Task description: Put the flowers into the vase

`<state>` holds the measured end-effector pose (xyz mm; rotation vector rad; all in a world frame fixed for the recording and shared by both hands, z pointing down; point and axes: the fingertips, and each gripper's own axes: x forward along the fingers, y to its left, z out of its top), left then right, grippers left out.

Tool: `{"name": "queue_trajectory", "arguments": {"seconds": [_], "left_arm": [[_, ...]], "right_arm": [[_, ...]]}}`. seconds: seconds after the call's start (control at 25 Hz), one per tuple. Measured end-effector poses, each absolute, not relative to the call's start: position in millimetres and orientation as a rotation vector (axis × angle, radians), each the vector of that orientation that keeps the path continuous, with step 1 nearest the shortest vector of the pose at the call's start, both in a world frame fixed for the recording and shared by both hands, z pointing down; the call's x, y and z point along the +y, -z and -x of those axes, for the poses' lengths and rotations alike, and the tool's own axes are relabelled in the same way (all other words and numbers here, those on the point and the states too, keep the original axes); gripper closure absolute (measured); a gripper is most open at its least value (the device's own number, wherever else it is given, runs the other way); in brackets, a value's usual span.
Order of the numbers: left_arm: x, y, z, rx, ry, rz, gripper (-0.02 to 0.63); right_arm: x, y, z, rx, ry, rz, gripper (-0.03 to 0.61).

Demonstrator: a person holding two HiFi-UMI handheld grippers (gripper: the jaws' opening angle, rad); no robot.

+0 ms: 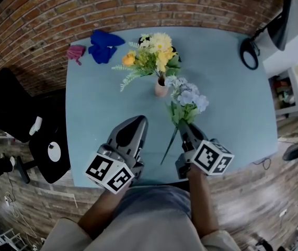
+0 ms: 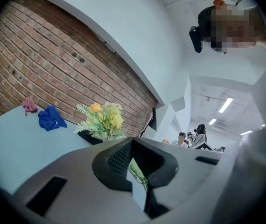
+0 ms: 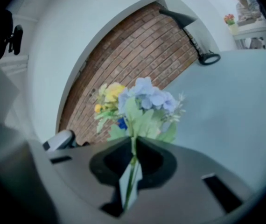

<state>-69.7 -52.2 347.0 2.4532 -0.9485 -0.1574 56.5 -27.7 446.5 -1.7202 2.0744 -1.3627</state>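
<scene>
Head view | right tongs (image 1: 183, 125) clamp slender green stem (image 1: 169, 146) of blue flowers (image 1: 190, 95); left tongs (image 1: 138, 121) together

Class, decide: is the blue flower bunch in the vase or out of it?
Out. The right gripper grips the blue flower bunch by its stem, beside the vase, which holds only the yellow flowers.

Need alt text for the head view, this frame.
Seen from above, the right gripper is shut on the stem of a blue flower, short of a small vase holding yellow flowers on a light blue table. The left gripper is shut and empty; a blue cloth lies far left.
</scene>
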Motion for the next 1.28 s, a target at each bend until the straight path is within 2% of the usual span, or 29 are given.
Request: {"name": "queue_trajectory", "arguments": {"seconds": [0.6,1.28], "left_arm": [[-65,-329,52,-0.899,0.204,-2.478,0.595],[-77,-330,52,-0.924,0.19,-2.478,0.596]], "right_arm": [[-43,-408,-79,2.06,1.246,1.772,0.54],[-94,-347,-113,1.934,0.969,1.807,0.54]]}}
